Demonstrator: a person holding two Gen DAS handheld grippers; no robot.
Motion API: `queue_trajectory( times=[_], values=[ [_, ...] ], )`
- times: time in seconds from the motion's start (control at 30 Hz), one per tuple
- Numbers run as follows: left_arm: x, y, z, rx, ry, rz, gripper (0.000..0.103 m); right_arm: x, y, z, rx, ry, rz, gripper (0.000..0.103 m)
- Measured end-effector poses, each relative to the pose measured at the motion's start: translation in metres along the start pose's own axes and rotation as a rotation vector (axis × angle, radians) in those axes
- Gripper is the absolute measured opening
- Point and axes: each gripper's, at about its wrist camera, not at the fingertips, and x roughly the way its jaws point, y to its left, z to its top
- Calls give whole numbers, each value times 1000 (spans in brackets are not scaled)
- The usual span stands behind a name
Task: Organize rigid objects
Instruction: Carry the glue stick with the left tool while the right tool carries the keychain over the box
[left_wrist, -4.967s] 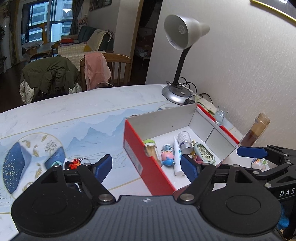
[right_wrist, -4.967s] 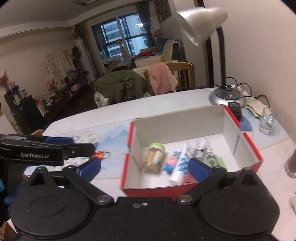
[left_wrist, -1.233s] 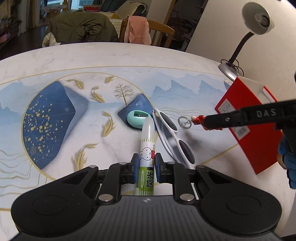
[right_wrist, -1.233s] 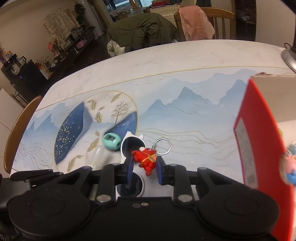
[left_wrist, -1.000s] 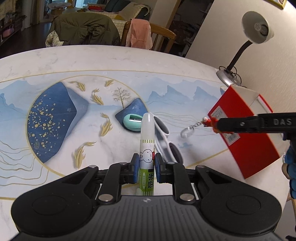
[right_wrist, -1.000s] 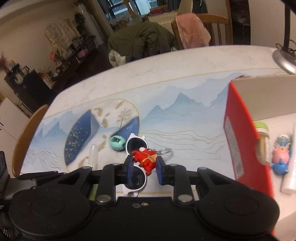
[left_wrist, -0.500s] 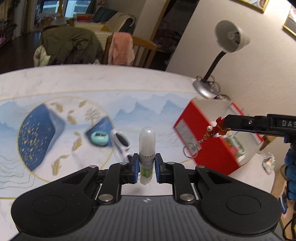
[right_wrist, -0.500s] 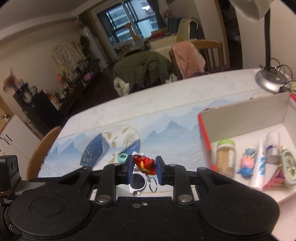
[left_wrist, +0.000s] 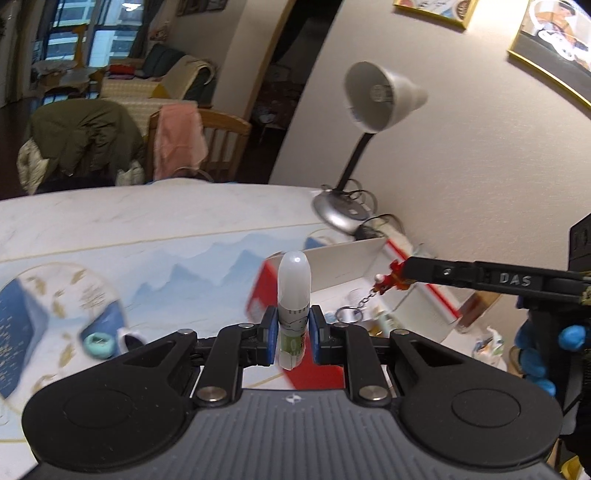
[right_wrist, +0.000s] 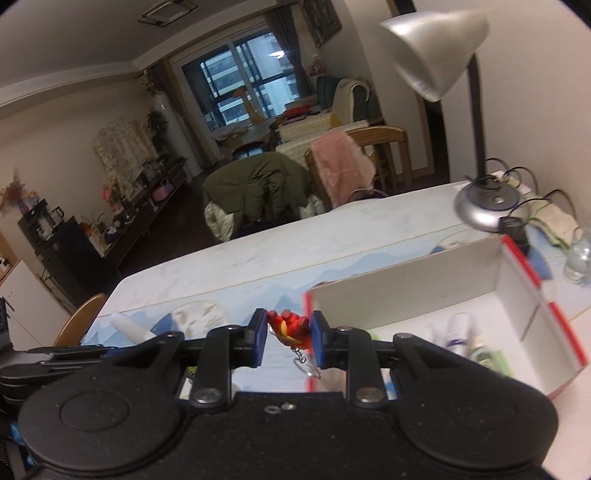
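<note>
The left tongs (left_wrist: 291, 334) are clenched on a glue stick (left_wrist: 293, 295), gripping its lower body where the green label sits. The stick's long axis runs straight out along the tongs, its rounded translucent cap pointing forward and up, away from the camera. Its base drops below the pads and is cut off behind the tong body.

The right tongs (right_wrist: 289, 338) are clenched on a red figurine keychain (right_wrist: 290, 326). In the right wrist view the figurine sits crosswise between the blue pads, and the chain and ring hang below it, partly lost against the tong body. In the left wrist view the right tongs (left_wrist: 400, 272) reach in from the right side, the figurine at their tip, the chain trailing down and left to a ring (left_wrist: 345, 314) that hangs over the box interior.

The red box (right_wrist: 517, 280) with white lining lies ahead of both tongs on the desk (left_wrist: 147, 221). Its contents are blurred; individual items cannot be identified. Its near wall is largely hidden by the tongs.

To the left of the left tongs, a teal round object (left_wrist: 98, 341) rests on the desk, smeared by motion blur. A desk lamp (left_wrist: 373, 110) stands beyond the box.
</note>
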Motion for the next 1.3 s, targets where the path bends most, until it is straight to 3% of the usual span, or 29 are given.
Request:
queue_trajectory(
  times=[0.23, 0.5, 0.83, 1.3],
  values=[
    [35, -49, 13, 28, 33, -38, 17, -7, -47, 10, 12, -19, -27, 24],
    [86, -89, 6, 74, 130, -15, 17, -2, -95, 11, 35, -4, -52, 24],
    [140, -100, -11, 101, 270, 66, 17, 14, -133, 9, 35, 16, -94, 24],
    [187, -104, -9, 107, 336, 125, 17, 45, -155, 1, -41, 104, -148, 24]
  ],
)
